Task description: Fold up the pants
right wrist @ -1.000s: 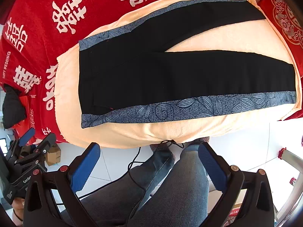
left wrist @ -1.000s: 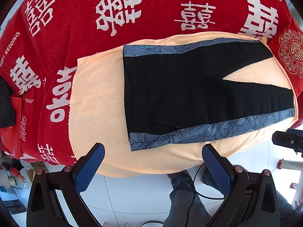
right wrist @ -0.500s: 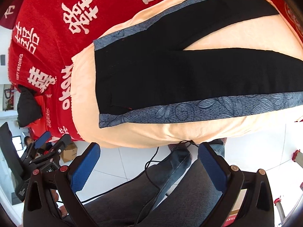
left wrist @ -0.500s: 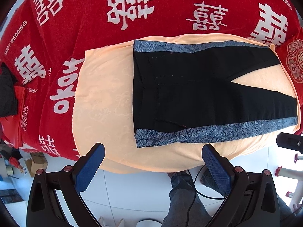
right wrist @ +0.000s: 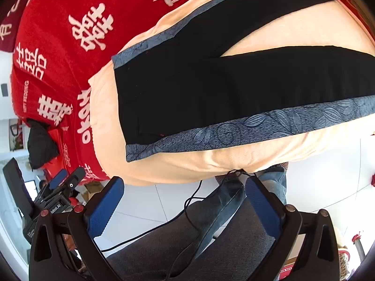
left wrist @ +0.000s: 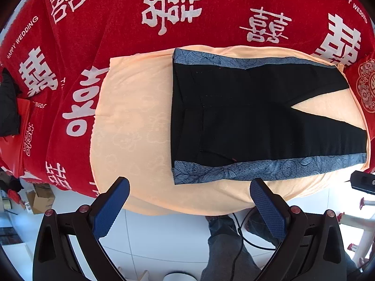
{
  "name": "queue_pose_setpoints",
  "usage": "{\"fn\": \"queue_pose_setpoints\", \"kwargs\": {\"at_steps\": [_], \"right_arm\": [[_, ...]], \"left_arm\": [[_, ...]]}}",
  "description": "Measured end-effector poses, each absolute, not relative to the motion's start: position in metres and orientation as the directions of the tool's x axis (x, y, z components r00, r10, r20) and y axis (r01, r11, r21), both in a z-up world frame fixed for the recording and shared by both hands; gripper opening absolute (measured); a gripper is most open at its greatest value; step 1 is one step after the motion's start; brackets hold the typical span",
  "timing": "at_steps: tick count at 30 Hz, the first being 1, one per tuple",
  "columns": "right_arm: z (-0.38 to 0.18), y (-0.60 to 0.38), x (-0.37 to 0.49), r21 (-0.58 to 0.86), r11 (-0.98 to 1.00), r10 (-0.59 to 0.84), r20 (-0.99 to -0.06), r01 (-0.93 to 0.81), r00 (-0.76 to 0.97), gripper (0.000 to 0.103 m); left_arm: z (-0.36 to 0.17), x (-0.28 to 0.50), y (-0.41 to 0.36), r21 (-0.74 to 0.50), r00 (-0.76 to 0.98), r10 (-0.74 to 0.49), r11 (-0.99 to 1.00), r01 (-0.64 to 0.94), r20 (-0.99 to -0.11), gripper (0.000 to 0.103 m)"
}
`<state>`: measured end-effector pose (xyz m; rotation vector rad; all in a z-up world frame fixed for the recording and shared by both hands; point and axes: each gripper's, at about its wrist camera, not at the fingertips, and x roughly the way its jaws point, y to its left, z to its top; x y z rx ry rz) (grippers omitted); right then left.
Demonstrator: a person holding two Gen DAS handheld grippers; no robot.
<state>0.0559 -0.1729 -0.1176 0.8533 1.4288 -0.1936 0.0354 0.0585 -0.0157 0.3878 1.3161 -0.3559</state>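
Observation:
Black pants point(left wrist: 246, 121) with blue-grey patterned side stripes lie flat and spread on a peach cloth point(left wrist: 133, 126), waistband to the left, legs splayed to the right. They also show in the right wrist view point(right wrist: 222, 86). My left gripper point(left wrist: 189, 187) is open and empty, hovering over the cloth's near edge just below the waistband corner. My right gripper point(right wrist: 185, 185) is open and empty, off the table's near edge above the person's legs, apart from the pants.
The peach cloth lies on a red tablecloth point(left wrist: 117, 23) with white characters. A black bundle point(left wrist: 7, 107) sits at the far left. The person's jeans point(right wrist: 211, 234) and a cable point(right wrist: 187, 210) are below. The left gripper shows in the right wrist view point(right wrist: 58, 194).
Both grippers have shifted left along the table's near edge, so the pants sit further right in each view. The right wrist view has tilted. Both stay open.

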Motion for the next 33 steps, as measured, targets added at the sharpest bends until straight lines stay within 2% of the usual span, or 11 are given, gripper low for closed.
{"fn": "queue_pose_setpoints", "kwargs": {"at_steps": [10,15,25,33], "right_arm": [[-0.127,-0.175,0.042,0.367,0.713,0.339,-0.926,0.598,0.164,0.103],[-0.141,-0.176,0.028,0.377,0.688,0.368,-0.917,0.620,0.150,0.103],[-0.184,-0.183,0.025,0.426,0.652,0.433,-0.888,0.627,0.154,0.103],[-0.264,-0.179,0.040,0.610,0.491,0.601,-0.754,0.622,0.266,0.103]], "left_arm": [[-0.042,0.035,0.076,0.139,0.237,0.018,0.852,0.505,-0.971,0.103],[-0.060,0.027,0.077,0.041,0.157,-0.031,0.898,0.438,-0.987,0.103],[-0.102,0.009,0.043,-0.113,0.048,-0.149,0.891,0.439,-0.988,0.103],[-0.166,0.014,0.049,-0.233,-0.018,-0.239,0.923,0.306,-0.971,0.103]]}}
